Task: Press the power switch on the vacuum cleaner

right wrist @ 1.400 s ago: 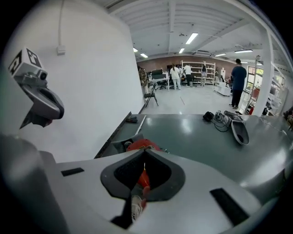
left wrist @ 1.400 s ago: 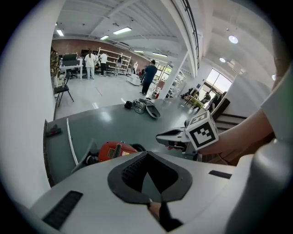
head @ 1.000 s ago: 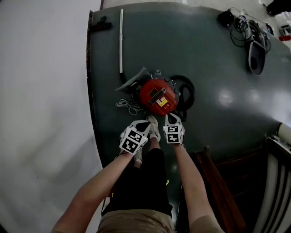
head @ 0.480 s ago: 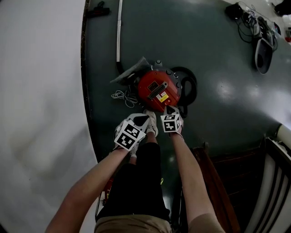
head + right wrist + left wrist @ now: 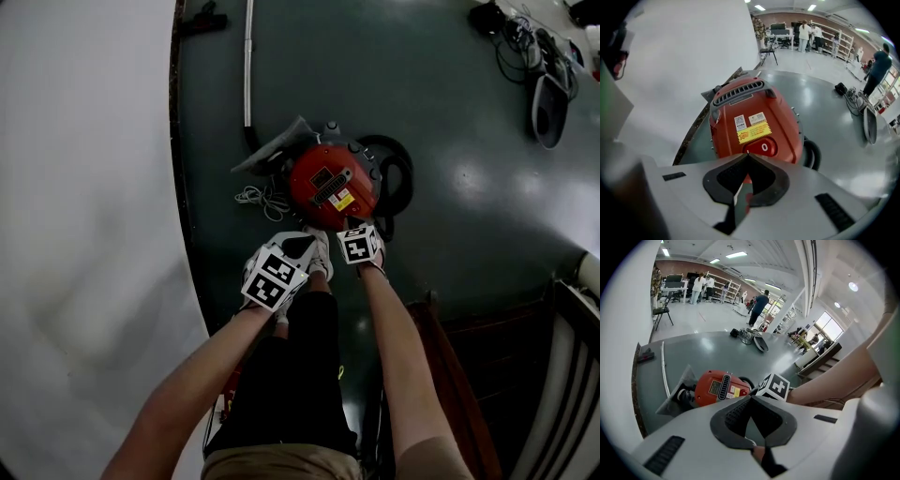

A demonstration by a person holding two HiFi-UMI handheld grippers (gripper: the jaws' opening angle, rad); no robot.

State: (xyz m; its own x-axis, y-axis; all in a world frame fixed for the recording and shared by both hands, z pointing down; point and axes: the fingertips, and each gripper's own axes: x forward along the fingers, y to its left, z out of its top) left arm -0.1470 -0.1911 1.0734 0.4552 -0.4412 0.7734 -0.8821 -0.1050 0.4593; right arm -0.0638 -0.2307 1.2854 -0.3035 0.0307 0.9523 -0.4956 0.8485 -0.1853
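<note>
The left arm (image 5: 192, 389) and right arm (image 5: 401, 352) are reaching from the bottom edge up to mid-frame. The left gripper (image 5: 302, 247) is pointing slantwise down, jaws together. The right gripper (image 5: 355, 225) is pointing steeply down, jaws also together.

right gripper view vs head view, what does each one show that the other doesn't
Only the right gripper view: the vacuum's red switch marked 0, the right gripper's shut jaws pointed at it, and people by far shelves. Only the head view: the left gripper, the tube and the white cord on the floor. Both: the red vacuum and its black hose.
</note>
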